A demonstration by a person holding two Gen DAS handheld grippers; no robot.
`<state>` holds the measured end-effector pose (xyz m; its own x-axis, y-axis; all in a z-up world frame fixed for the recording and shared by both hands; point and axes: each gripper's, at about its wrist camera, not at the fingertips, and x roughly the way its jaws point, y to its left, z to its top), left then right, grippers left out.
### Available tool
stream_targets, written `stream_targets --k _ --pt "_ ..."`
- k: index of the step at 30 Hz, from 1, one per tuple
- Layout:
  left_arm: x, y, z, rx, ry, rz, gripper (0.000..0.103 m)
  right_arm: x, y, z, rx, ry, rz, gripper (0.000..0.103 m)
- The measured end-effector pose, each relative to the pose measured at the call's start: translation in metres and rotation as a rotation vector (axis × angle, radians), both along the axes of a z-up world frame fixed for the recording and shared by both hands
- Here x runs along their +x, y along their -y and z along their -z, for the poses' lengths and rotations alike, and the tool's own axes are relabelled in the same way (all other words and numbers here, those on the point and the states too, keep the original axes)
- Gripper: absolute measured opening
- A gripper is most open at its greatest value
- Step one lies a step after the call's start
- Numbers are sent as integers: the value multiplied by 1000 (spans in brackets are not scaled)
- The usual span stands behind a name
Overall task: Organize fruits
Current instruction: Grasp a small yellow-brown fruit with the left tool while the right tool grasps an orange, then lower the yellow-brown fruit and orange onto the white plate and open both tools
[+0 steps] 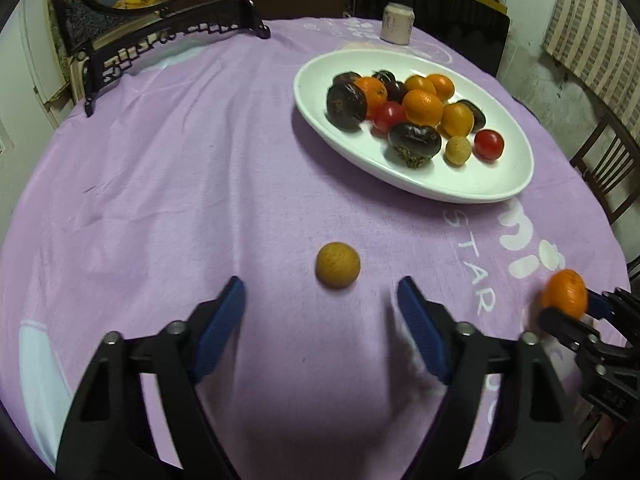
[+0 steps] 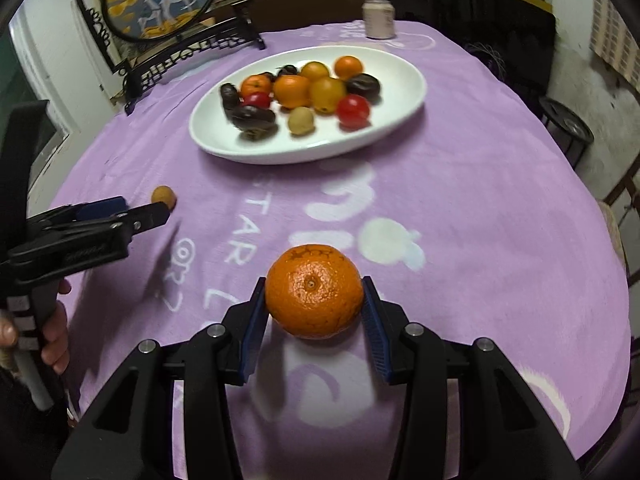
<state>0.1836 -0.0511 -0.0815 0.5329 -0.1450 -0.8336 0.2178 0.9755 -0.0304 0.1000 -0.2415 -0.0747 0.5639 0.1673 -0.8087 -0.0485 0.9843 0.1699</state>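
A white oval plate (image 1: pixel 460 184) holds several oranges, dark fruits, red tomatoes and a small tan fruit; it also shows in the right wrist view (image 2: pixel 224 142). A small tan round fruit (image 1: pixel 338 265) lies on the purple cloth just ahead of my open, empty left gripper (image 1: pixel 320 300). It shows in the right wrist view (image 2: pixel 163 196) too, beside the left gripper (image 2: pixel 132 210). My right gripper (image 2: pixel 314 300) is shut on an orange (image 2: pixel 314 290), held just above the cloth. That orange shows at the right edge of the left wrist view (image 1: pixel 565 293).
The round table is covered by a purple cloth (image 1: pixel 160 184) with white lettering. A pale can (image 1: pixel 396 23) stands behind the plate. A black ornate stand with a round picture (image 1: pixel 160 28) sits at the far left. A wooden chair (image 1: pixel 608 160) is at the right.
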Motion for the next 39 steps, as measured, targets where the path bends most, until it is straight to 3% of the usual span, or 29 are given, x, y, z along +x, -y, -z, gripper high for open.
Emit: stream_targets --k 4,6,7,14,25,32,39 --pt "9 4 7 14 -6 -4 52 1 6 1 24 1 8 46" --pt "11 6 7 29 10 -2 27 1 5 2 30 1 0 46" --pt "11 5 7 22 12 -2 25 1 4 2 32 2 -4 46" --pt "2 1 3 -12 -4 -7 24 2 -2 -2 29 9 -19 45" --pt "-12 1 -31 -53 47 37 24 15 -11 -21 5 39 -44 46" --pt "37 23 -67 -51 85 51 24 63 -6 -44 -14 89 -52 45" --pt "108 62 -64 -35 50 53 24 133 5 -37 -34 73 -32 45"
